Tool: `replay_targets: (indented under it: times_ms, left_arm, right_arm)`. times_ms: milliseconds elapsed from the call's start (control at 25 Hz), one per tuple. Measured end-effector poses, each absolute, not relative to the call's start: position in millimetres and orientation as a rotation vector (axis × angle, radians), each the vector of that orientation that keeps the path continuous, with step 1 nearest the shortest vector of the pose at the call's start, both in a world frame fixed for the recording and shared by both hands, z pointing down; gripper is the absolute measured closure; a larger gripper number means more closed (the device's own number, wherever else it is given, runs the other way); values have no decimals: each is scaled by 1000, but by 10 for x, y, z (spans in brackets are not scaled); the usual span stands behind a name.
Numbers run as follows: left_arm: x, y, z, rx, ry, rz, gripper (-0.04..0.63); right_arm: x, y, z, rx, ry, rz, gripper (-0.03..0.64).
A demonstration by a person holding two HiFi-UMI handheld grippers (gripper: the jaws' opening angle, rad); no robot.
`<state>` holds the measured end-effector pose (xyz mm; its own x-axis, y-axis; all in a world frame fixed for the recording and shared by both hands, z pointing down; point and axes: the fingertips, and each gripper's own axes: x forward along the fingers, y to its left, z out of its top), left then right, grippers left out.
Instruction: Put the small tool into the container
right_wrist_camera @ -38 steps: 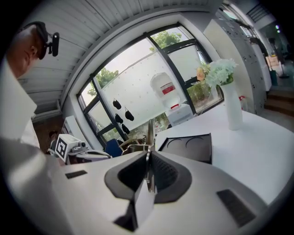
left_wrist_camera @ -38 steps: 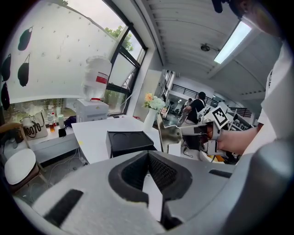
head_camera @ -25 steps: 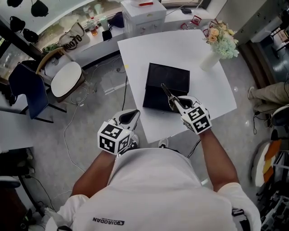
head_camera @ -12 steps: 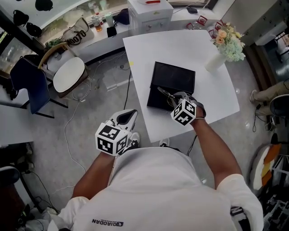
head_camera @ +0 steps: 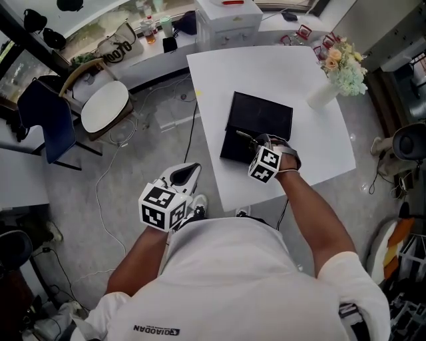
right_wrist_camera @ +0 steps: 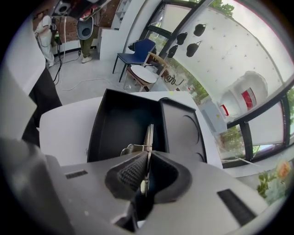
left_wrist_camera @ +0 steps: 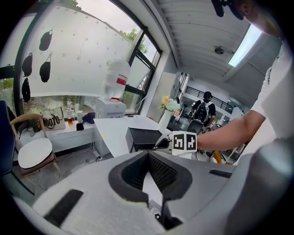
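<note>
A black container (head_camera: 263,116) lies open on the white table (head_camera: 266,66). My right gripper (head_camera: 258,142) hovers over its near edge, shut on a thin metal tool (head_camera: 243,136) that points into the box. In the right gripper view the tool (right_wrist_camera: 149,134) sticks out from between the pads (right_wrist_camera: 146,159) above the container's deep compartment (right_wrist_camera: 120,123); a flat black part with round marks lies beside it. My left gripper (head_camera: 188,174) hangs below the table's front edge near my body, shut and holding nothing (left_wrist_camera: 148,158). From there the container (left_wrist_camera: 143,137) is visible ahead.
A white vase of flowers (head_camera: 336,73) stands at the table's far right corner. A white cabinet (head_camera: 229,20) stands behind the table. On the floor to the left are a round-seated chair (head_camera: 103,110), a blue chair (head_camera: 40,126) and cables (head_camera: 106,180). A person (left_wrist_camera: 206,108) stands far off.
My right gripper has carried the tool forward and lower over the container's near edge, and its cube has turned. The left gripper has stayed in place.
</note>
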<state>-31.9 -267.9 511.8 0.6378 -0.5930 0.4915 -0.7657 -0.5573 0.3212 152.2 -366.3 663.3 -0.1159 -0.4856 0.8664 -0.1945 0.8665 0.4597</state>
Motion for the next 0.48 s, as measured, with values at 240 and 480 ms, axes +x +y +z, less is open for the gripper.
replay_targets:
  times_ms: [240,480]
  left_arm:
    - [-303,-2672,5127,2349,-1056,460,586]
    - [-280,-2668,5122,2362,-1050,466,586]
  right_arm:
    - [1514,-3640,6678,539,-1713,-250,583]
    - [1469,-3522,6771,518,-1741,-206,552]
